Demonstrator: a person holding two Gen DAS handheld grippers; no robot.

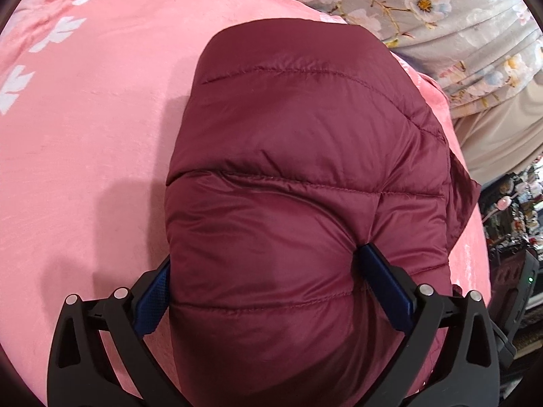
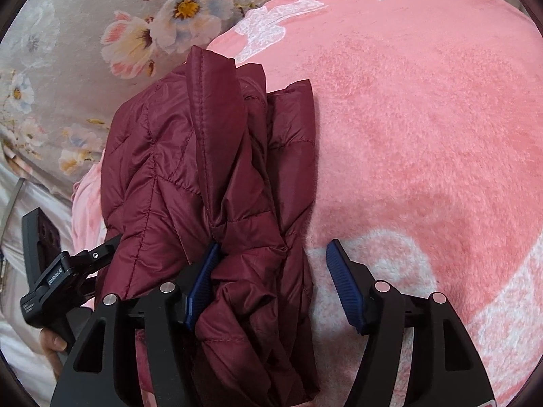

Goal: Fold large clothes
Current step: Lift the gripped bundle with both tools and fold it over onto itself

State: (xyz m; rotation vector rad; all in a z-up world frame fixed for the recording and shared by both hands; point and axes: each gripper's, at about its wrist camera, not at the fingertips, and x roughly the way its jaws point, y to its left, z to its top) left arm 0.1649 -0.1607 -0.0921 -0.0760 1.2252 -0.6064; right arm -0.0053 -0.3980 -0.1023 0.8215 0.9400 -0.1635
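A maroon quilted puffer jacket (image 1: 298, 176) lies folded into a thick bundle on a pink blanket (image 1: 95, 142). My left gripper (image 1: 264, 261) is wide open with the bundle's near end bulging between its blue fingers (image 1: 383, 285), which press its sides. In the right wrist view the jacket (image 2: 190, 176) lies bunched, its edges stacked. My right gripper (image 2: 271, 254) is open; its left finger (image 2: 203, 271) touches the jacket's folds and its right finger (image 2: 342, 278) hangs over the blanket (image 2: 424, 135). The left gripper's body (image 2: 54, 278) shows at the left.
A grey floral bedsheet (image 1: 441, 17) lies beyond the blanket; it also shows in the right wrist view (image 2: 68, 68). Cluttered dark furniture (image 1: 509, 237) stands past the bed's right edge. A hand (image 2: 51, 342) holds the left gripper's handle.
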